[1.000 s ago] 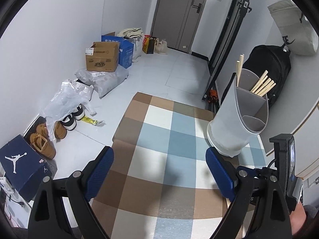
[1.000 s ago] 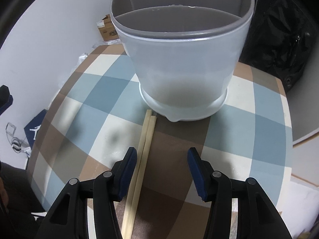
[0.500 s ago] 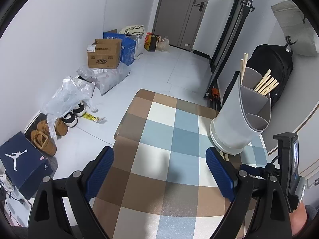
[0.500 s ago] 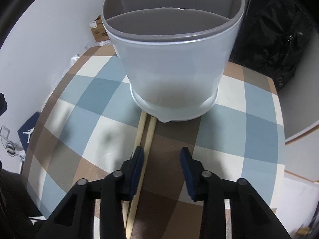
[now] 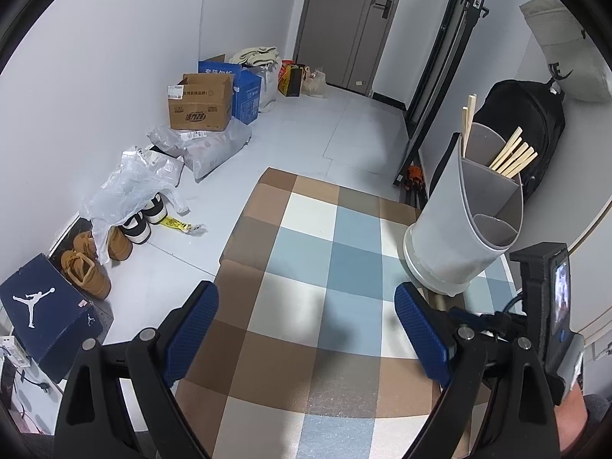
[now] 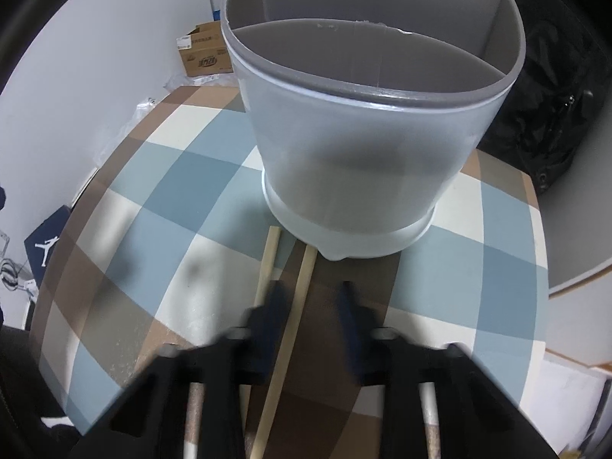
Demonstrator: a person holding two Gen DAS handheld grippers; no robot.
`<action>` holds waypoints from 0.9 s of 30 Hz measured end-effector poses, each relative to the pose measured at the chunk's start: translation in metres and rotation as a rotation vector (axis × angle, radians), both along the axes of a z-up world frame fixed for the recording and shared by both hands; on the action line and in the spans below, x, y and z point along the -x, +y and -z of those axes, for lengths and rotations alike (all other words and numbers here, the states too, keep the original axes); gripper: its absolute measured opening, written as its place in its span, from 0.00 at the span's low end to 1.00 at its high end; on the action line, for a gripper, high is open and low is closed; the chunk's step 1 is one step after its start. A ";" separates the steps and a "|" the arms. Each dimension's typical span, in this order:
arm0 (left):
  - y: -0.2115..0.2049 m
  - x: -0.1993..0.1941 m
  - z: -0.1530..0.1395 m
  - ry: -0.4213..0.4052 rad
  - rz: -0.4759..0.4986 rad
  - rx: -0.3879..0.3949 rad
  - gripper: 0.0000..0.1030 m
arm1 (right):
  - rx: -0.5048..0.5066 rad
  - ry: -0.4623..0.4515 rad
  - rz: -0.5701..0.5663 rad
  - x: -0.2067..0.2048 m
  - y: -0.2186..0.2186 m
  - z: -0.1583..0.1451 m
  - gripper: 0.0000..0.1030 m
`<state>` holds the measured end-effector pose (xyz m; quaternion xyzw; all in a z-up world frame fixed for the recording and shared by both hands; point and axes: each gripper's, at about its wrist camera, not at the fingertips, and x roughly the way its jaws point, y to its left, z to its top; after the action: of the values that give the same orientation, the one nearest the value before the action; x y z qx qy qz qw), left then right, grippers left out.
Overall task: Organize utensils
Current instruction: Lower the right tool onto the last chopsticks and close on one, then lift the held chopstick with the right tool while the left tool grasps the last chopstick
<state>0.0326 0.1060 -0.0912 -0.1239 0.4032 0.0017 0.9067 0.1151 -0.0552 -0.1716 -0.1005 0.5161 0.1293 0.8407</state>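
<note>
**Ana:** Checked cloth covered the bench (image 6: 183, 176), and past its edge the floor was cluttered with boxes (image 5: 201, 103) and shoes. Where was the work?

**Ben:** At the holder (image 6: 367, 160), which stood at twelve o'clock from the right claw (image 6: 310, 306). Two loose sticks lay on the cloth with their far ends at its base. The stick (image 6: 302, 279) that ran between the jaws nearly touched the foot. The second stick (image 6: 267, 256) lay just outside the left jaw, at about eleven o'clock.

**Ana:** Had the right claw got hold?

**Ben:** Blur smeared it, but I took it to be drawn together on that one stick. The left claw (image 5: 304, 288) hung wide apart over bare cloth with nothing in it, and the holder was at its two o'clock.

**Ana:** So what did a good lift ask for?

**Ben:** I thought the grip sat low on the stick, so the far end would probably droop. My advice was to raise it slowly and tip it upright before it neared the rim. It should also clear the second stick rather than drag it along.

**Ana:** And which compartment?

**Ben:** The rear one, at the holder's twelve o'clock, where a bundle (image 5: 512, 157) already leaned. The two nearer pockets looked empty. I'd have let go only once the tip was well inside.
</note>
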 end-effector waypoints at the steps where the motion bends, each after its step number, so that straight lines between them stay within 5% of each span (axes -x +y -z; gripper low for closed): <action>1: -0.003 0.000 0.000 -0.003 0.004 -0.009 0.88 | -0.011 0.010 0.002 0.002 -0.003 -0.001 0.06; 11: -0.032 0.001 0.005 0.019 0.063 -0.082 0.88 | -0.262 0.135 0.214 0.024 -0.067 -0.004 0.05; 18: -0.047 0.001 0.007 0.041 0.104 -0.111 0.88 | -0.189 0.136 0.182 0.020 -0.069 -0.006 0.07; 27: -0.051 -0.007 0.010 0.075 0.096 -0.091 0.88 | -0.102 0.100 0.113 0.008 -0.041 -0.006 0.25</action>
<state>0.0395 0.0554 -0.1017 -0.0631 0.4421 -0.0191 0.8946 0.1069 -0.0966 -0.1655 -0.0217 0.5552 0.1128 0.8238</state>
